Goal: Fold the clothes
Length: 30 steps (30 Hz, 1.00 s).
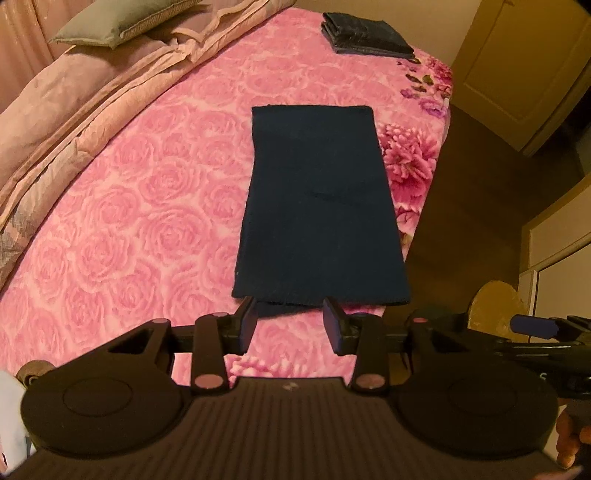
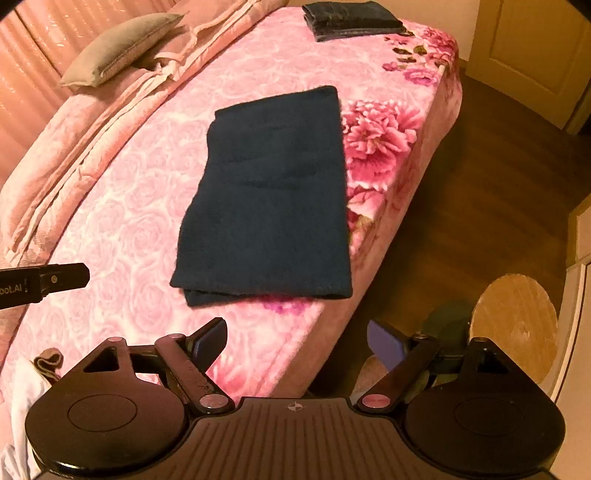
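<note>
A dark navy garment (image 1: pixel 317 206), folded into a long rectangle, lies flat on the pink rose-patterned bed (image 1: pixel 147 206). Its right side runs close to the bed's edge. My left gripper (image 1: pixel 291 321) is open, with its fingertips at the garment's near edge, where a lower layer peeks out between them. In the right wrist view the same garment (image 2: pixel 269 206) lies ahead. My right gripper (image 2: pixel 297 341) is open and empty, short of the garment's near edge and over the bed's corner. The left gripper's body (image 2: pixel 55 280) shows at the left edge.
A second dark folded garment (image 1: pixel 365 33) sits at the bed's far end. A grey pillow (image 1: pixel 118 22) rests on a bunched pink quilt (image 1: pixel 74 110) along the left. The wooden floor (image 2: pixel 480 184), a round tan object (image 2: pixel 517 328) and cabinet doors (image 1: pixel 524 66) are to the right.
</note>
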Tool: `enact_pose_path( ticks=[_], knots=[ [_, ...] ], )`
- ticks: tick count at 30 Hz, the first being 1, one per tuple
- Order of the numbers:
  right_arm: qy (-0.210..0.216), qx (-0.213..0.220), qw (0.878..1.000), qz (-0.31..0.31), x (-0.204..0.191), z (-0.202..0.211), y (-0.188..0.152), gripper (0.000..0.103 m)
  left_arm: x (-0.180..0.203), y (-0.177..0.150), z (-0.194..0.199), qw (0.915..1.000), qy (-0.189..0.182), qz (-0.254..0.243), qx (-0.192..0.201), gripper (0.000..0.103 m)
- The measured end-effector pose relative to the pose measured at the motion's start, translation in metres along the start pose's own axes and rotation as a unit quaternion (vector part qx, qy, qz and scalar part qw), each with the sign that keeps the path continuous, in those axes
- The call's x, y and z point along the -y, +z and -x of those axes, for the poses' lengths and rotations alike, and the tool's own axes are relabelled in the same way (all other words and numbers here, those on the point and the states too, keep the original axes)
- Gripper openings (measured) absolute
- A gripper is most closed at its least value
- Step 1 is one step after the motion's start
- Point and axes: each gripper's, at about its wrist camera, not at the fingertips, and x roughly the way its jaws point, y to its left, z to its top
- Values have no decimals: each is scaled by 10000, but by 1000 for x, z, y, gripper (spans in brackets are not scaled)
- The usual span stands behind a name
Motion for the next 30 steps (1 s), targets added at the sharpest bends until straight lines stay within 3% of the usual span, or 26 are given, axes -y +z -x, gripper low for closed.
enact_pose_path(
  ticks=[15,19,22,28,29,30],
  knots=[
    [156,100,9998,-39,-1,-11,20,86,-20,17,-9,9991,-275,246,200,36],
    [285,266,9989,-247,12,-23,37,86,-37,37,-33,9975,-445,461,300,34],
    [396,344,9978,-397,24,-38,53,86,-49,52,-53,9961,-541,604,347,30],
    [558,236,9970,-481,45,-91,95,85,-67,90,-114,9927,-843,768,398,9],
    [559,192,9974,-409,47,-105,104,82,-68,98,-129,9923,-889,771,387,7],
    [560,148,9977,-337,48,-118,113,64,-68,107,-146,9921,-915,779,375,6]
  ],
)
